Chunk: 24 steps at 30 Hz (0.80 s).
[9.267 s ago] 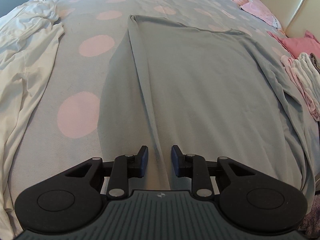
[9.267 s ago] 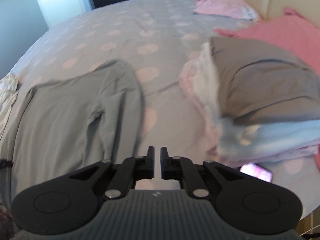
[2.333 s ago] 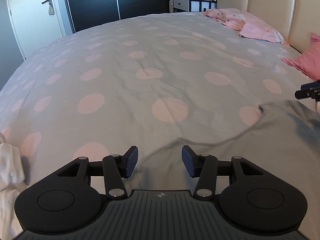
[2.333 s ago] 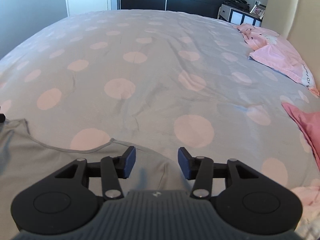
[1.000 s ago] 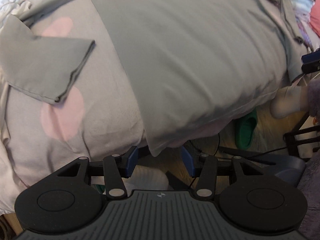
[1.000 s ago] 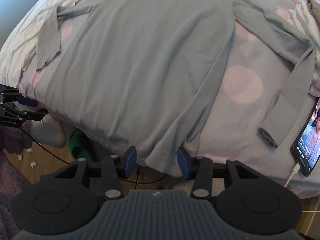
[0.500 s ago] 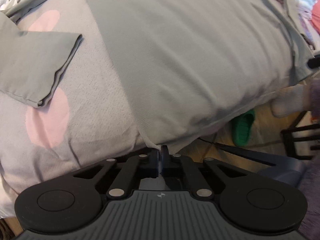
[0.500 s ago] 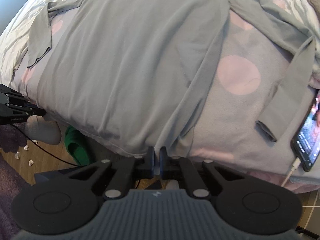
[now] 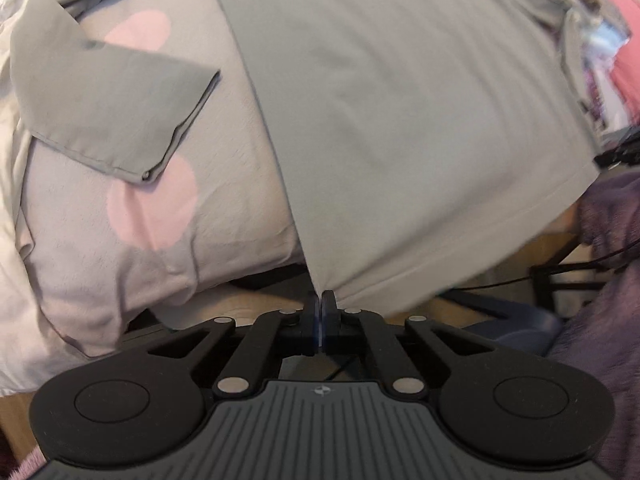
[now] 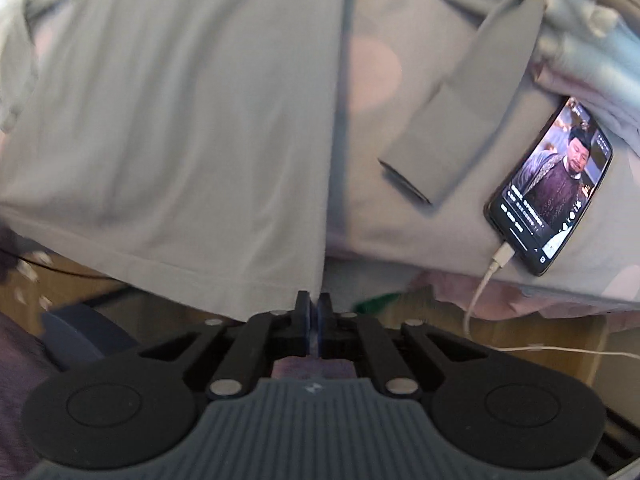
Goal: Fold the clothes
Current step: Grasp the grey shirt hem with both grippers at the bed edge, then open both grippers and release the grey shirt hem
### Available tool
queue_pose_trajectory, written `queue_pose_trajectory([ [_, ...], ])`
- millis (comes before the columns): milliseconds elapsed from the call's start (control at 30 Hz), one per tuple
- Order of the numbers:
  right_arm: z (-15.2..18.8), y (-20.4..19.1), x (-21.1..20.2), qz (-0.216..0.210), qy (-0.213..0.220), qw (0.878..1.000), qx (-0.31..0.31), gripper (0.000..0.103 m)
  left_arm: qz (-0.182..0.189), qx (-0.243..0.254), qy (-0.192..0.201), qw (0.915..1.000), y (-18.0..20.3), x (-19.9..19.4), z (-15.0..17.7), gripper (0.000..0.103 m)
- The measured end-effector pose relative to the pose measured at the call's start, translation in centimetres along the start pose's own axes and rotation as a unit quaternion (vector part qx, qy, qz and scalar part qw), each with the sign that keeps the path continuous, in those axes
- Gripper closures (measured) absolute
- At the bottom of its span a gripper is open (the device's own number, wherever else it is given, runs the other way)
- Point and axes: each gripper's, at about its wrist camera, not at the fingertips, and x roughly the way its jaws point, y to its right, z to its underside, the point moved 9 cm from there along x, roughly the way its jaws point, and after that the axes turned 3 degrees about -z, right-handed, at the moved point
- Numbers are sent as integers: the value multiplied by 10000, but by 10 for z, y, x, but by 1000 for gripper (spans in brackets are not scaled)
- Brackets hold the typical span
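The grey shirt [image 9: 400, 120] lies spread on the dotted bedspread [image 9: 152, 208], its hem now lifted off the bed edge. The left gripper [image 9: 319, 316] and right gripper [image 10: 313, 316] stay clamped on its bottom corners. A charging phone [image 10: 552, 188] lies just beside the right sleeve [image 10: 472, 108].

Bed [image 9: 152, 240] under a grey cover with pink dots, near edge overhanging a wooden floor [image 10: 520, 332]. Spread flat across the cover: grey long-sleeved shirt [image 9: 400, 100], hem hanging past the bed edge, one sleeve [image 9: 108, 96] lying out to the left, the other sleeve [image 10: 472, 112] to the right. Just beside that right sleeve: lit phone [image 10: 554, 188], white cable [image 10: 480, 292] plugged in, trailing off the edge.
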Motion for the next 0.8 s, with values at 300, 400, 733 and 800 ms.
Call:
queue_pose_trajectory([
  [300, -5, -4, 23, 86, -196, 9996, -192, 98, -219, 93, -139, 9996, 1, 22, -1, 103],
  [400, -4, -2, 16, 43, -105, 9999, -94, 93, -106, -25, -97, 9999, -1, 12, -5, 98],
  [733, -40, 25, -60, 220, 1325, 9904, 324, 82, 485, 57, 713, 9963, 38, -35, -66, 78],
  [800, -55, 32, -67, 334, 1467, 9880, 350, 81, 449, 125, 900, 9948, 45, -42, -83, 74],
])
